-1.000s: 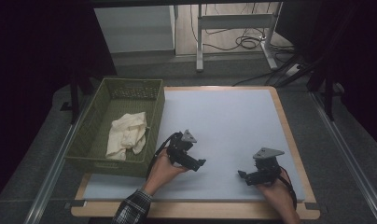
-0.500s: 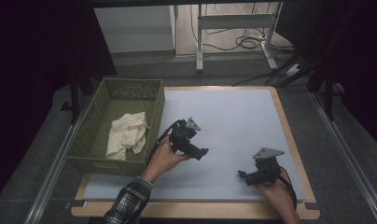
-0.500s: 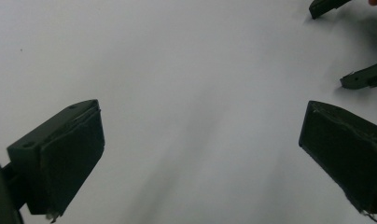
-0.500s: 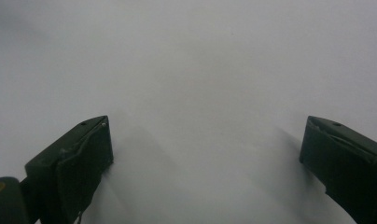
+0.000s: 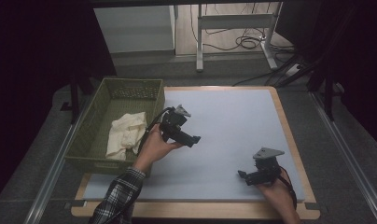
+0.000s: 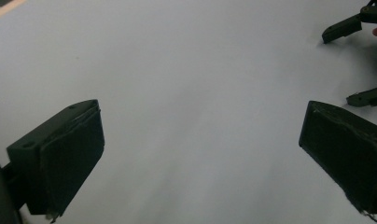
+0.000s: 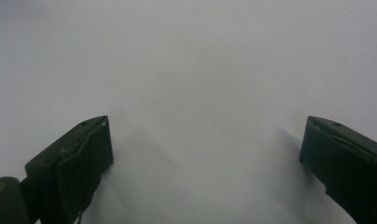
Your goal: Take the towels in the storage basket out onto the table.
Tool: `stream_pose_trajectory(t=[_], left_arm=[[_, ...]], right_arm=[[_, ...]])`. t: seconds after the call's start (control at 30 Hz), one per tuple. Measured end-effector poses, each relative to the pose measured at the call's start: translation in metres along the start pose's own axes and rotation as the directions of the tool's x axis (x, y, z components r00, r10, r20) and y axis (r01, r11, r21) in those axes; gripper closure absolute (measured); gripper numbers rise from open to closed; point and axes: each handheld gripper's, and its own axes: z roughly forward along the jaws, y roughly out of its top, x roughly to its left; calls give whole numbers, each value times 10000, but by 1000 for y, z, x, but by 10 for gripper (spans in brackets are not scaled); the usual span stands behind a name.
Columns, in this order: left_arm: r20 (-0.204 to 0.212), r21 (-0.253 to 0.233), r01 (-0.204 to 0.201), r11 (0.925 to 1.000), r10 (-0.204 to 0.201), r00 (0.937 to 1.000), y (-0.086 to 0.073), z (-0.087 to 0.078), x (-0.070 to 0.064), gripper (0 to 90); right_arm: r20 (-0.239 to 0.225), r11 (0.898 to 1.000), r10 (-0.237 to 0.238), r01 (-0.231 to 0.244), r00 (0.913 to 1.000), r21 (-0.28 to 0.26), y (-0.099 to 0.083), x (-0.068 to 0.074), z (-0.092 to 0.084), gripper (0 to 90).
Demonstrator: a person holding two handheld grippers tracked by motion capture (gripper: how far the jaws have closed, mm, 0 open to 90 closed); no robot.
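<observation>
My left gripper (image 5: pixel 194 138) hangs over the middle-left of the pale grey mat (image 5: pixel 233 121), held by a hand in a plaid sleeve, pointing right and down. Its jaws stand wide open in the left gripper view (image 6: pixel 200 154) with nothing between them. My right gripper (image 5: pixel 242 175) rests low near the mat's front right, pointing left; its jaws are also wide open and empty (image 7: pixel 205 168). The right gripper's fingertips (image 6: pixel 340 30) show far off in the left gripper view. A cream cloth (image 5: pixel 125 133) lies crumpled in the green basket (image 5: pixel 95 121) left of the mat.
The green basket stands at the table's left edge, just behind my left hand. A wooden table border (image 5: pixel 296 154) frames the mat. Beyond the table are a white cabinet (image 5: pixel 135 28), metal table legs (image 5: pixel 199 42) and floor cables (image 5: pixel 245 42).
My left gripper has risen and moved away from the front edge toward the mat's middle-left, near the basket. The right gripper has stayed in place.
</observation>
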Motion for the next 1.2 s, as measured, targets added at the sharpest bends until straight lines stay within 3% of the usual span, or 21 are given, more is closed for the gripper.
stream_pose_trajectory(t=[0.33,0.63,0.83,1.2], left_arm=[[-559,34,369,9993,-366,9978,-2,-24,27,8],[-1095,67,853,9963,-841,9904,-9,-49,55,8],[-1566,119,1302,9914,-1267,9795,-20,-63,76,9],[-2371,219,2266,9737,-2152,9474,-51,-76,118,11]], right_arm=[[-2,10000,8,-8,10000,1,0,0,0,25],[4,10000,2,-2,10000,2,0,0,0,26],[4,10000,-1,1,10000,5,0,0,0,25],[3,10000,5,-5,10000,7,0,0,0,25]])
